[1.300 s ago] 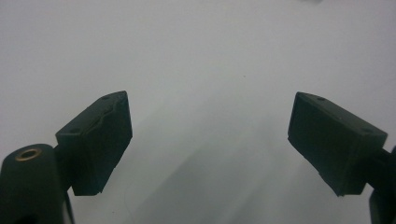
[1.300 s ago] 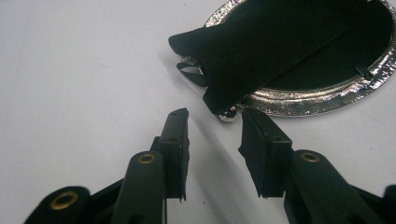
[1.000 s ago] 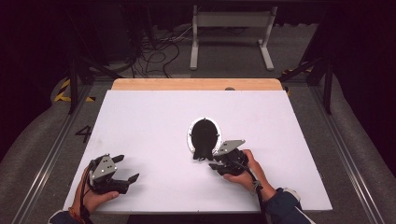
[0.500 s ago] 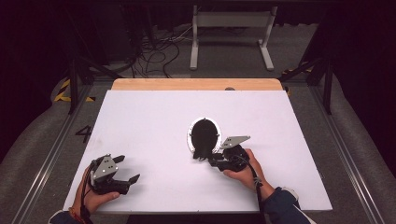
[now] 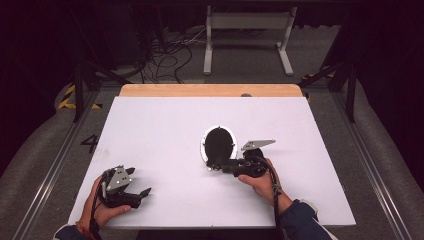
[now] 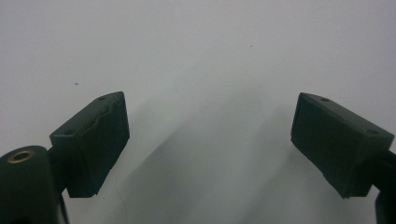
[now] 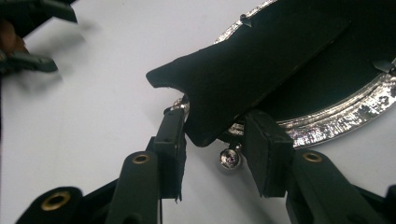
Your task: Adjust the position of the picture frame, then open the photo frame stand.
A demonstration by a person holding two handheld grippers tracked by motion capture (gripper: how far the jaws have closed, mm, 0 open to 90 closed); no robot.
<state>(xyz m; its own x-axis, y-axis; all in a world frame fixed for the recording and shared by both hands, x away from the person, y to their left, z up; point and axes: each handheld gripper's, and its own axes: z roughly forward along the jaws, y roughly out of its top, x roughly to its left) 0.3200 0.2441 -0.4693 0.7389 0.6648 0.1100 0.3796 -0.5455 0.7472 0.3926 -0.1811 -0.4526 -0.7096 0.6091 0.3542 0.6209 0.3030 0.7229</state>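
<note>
Jaws of the right gripper (image 7: 210, 144) pinch the black stand flap (image 7: 247, 70) of an oval silver picture frame (image 5: 218, 144), lying face down mid-table (image 5: 160, 130). Near the front-left edge, the left gripper (image 6: 210, 140) rests wide apart, holding nothing.

The left gripper (image 5: 142, 192) is held low at the near left corner of the table (image 5: 150, 130), gripped from behind by the left hand (image 5: 102, 210), jaws spread wide with nothing between them. The right gripper (image 5: 216, 164) is held by the right hand (image 5: 257, 182) nearer the table's middle, pointed left, jaws drawn in close around a black flap (image 7: 243, 70), pads about touching it.
</note>
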